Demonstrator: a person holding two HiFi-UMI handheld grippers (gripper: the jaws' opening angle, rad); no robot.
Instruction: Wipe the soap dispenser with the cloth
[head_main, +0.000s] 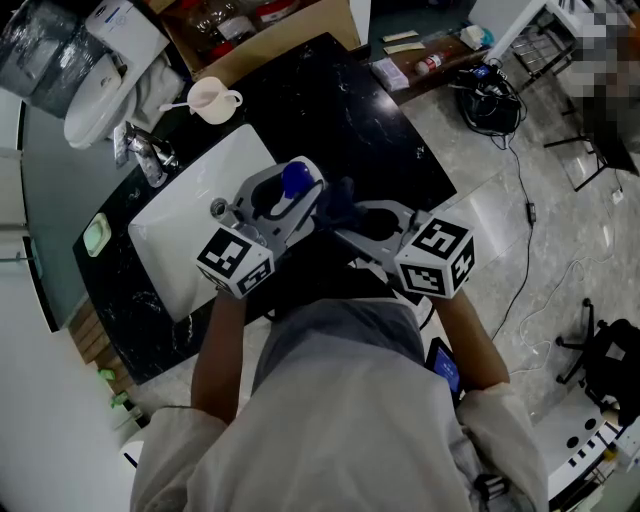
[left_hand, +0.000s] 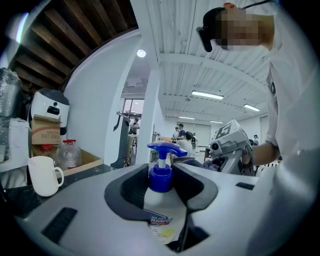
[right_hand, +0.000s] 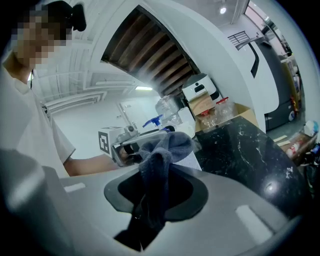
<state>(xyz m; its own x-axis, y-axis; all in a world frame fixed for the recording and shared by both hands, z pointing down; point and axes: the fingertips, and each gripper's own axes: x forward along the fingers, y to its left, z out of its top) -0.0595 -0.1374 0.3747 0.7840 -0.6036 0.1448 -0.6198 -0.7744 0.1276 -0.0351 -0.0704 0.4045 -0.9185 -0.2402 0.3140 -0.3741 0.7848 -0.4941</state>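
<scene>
Two grippers loaded | left gripper (left_hand: 161, 170) clamped on upright soap dispenser (left_hand: 160, 148), held over sink (head_main: 200, 200) edge in black worktop (head_main: 330, 100) | right gripper (right_hand: 157, 170) clamped on bunched grey cloth (right_hand: 162, 150), just beside the soap dispenser.

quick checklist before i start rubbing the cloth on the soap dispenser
1. Grip on the soap dispenser: ok, the left gripper has its jaws closed on the body, just below the blue pump.
2. Grip on the cloth: ok, it is bunched between the jaws of the right gripper, with a wad sticking out in front.
3. Dispenser upright: ok, the pump is on top.
4. Cloth touching the dispenser: cannot tell, the two grippers are close but the contact is hidden.
5. Mug out of the way: ok, it stands far back beyond the sink.
</scene>
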